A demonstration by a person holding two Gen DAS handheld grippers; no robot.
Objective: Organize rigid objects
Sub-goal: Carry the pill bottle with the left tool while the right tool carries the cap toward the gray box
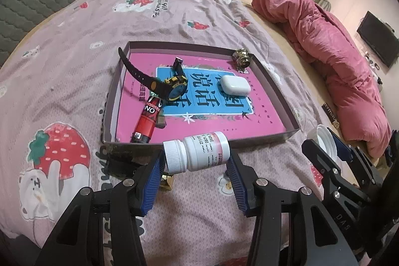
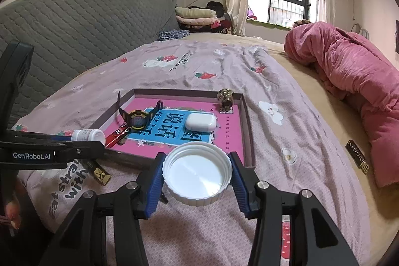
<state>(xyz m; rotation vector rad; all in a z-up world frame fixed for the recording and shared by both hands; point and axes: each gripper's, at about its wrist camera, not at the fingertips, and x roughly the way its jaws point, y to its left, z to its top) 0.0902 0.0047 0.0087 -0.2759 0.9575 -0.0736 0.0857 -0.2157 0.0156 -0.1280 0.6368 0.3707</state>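
Bottle (image 1: 199,152) lies crosswise in left tongs (image 1: 195,161) — cap pointing left.

Tray (image 1: 279,89) right half bare; watch (image 1: 172,86), earbud case (image 1: 234,84) crowd middle.

The left gripper (image 2: 87,141) reads "GenRobot.AI"; the bedsheet (image 2: 74,181) perhaps "Eat straw… with".
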